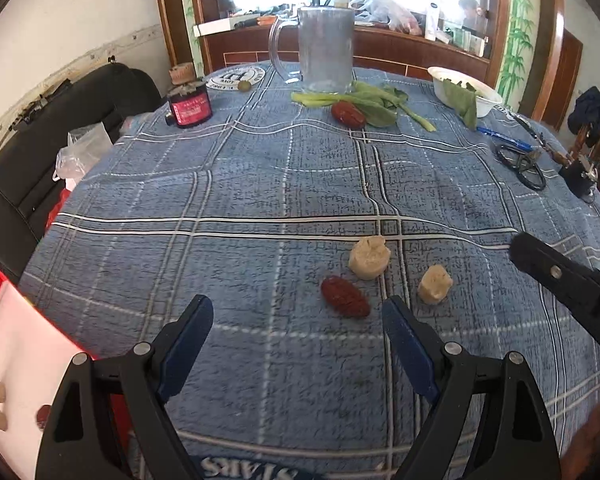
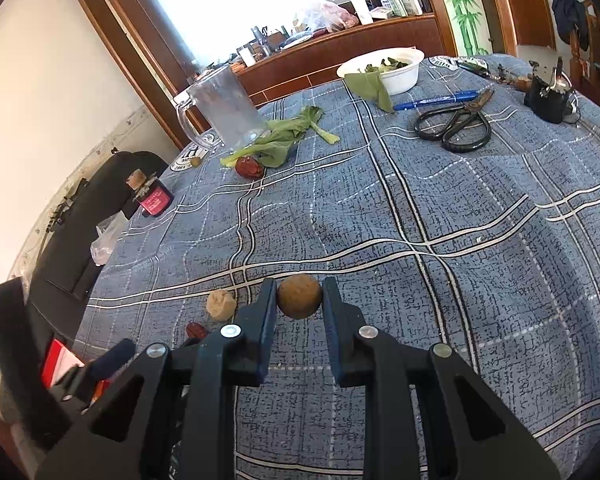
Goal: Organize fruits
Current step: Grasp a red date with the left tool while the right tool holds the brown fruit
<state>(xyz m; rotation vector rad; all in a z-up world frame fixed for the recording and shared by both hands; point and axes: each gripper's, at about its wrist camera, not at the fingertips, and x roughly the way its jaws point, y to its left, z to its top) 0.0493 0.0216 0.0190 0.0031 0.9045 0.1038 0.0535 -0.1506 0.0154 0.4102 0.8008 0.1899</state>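
Your right gripper (image 2: 299, 300) is clamped on the round brown fruit (image 2: 299, 297), low centre of its view, pinched at the widest part so it shouldn't roll out. Left gripper (image 1: 298, 320) gapes wide, empty, behind the red date (image 1: 345, 296). Pale chunks (image 1: 369, 258) sit close beside it; bare cloth (image 1: 260, 184) beyond gives room.

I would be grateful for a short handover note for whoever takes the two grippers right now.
Right gripper: shut on a round brown fruit, near the tablecloth.
Left gripper: open, empty, facing the near red date.
Loose nearby: two pale chunks. A far red date lies by the greens and mug.
Done: a few pieces appear to sit on the white tray at left.
Left: place the held fruit, collect the rest.
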